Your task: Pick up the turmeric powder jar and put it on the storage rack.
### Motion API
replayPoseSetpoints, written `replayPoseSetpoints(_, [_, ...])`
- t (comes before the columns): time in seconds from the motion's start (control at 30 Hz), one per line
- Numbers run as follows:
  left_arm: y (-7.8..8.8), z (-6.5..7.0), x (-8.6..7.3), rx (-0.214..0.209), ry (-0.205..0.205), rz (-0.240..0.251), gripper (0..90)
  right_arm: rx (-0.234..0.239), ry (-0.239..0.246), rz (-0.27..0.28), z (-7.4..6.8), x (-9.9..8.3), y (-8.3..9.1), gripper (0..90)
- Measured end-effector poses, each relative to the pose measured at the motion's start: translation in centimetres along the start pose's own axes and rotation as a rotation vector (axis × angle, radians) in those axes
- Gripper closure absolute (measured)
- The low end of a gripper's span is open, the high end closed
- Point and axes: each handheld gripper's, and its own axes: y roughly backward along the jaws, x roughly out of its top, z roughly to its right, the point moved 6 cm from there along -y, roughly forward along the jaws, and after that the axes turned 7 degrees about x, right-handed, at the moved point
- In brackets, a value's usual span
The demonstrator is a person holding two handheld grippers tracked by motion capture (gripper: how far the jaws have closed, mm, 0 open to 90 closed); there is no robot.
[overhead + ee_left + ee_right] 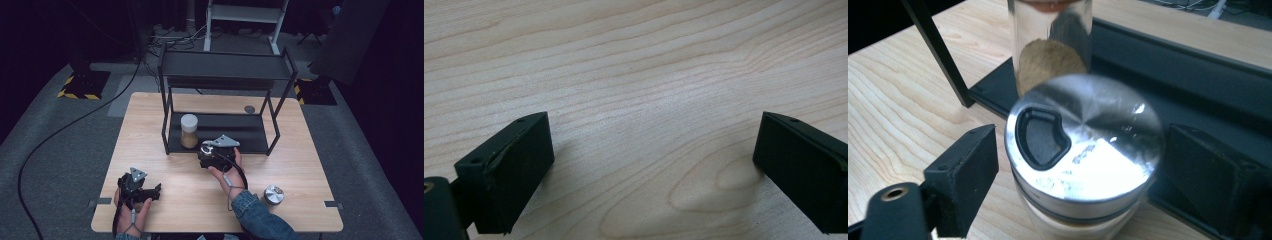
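The left claw [150, 192] rests low over the table [150, 115] near its front left corner, held in the person's left hand [131, 212]. In the left gripper view its two black jaws stand wide apart, released, with bare pale wood grain between them and no thing touching either pad.

The right claw [1078, 165] sits at the front edge of the black rack [225, 67], held in the person's right hand [225, 172]. In the right gripper view its jaws flank a shaker jar [1083, 160]: a round jar with a shiny brushed-metal lid and a dark, kidney-shaped pour opening at the lid's left side, above a glass body with a pale band just under the metal. The jar stands upright on the table, right at the lip of the rack's lower shelf [1158, 65]. The left jaw stands just clear of the lid, with a narrow gap showing; the right jaw lies close against the lid's far side, though I cannot tell whether it touches. So the claw is partly open around the jar, not clenched on it.

Behind the jar, on the lower shelf, stands a clear jar of brown powder [1050, 55] with a white lid. A separate metal-lidded jar [273, 194] stands on the table near the right forearm.
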Motion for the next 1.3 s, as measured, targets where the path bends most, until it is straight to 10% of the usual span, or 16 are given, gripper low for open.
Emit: replayPoseSetpoints(1.3, [0.0, 0.0, 0.0, 0.000, 0.000, 0.000, 2.8, 0.019, 0.022, -0.067, 0.7, 0.1, -1.0, 31.6])
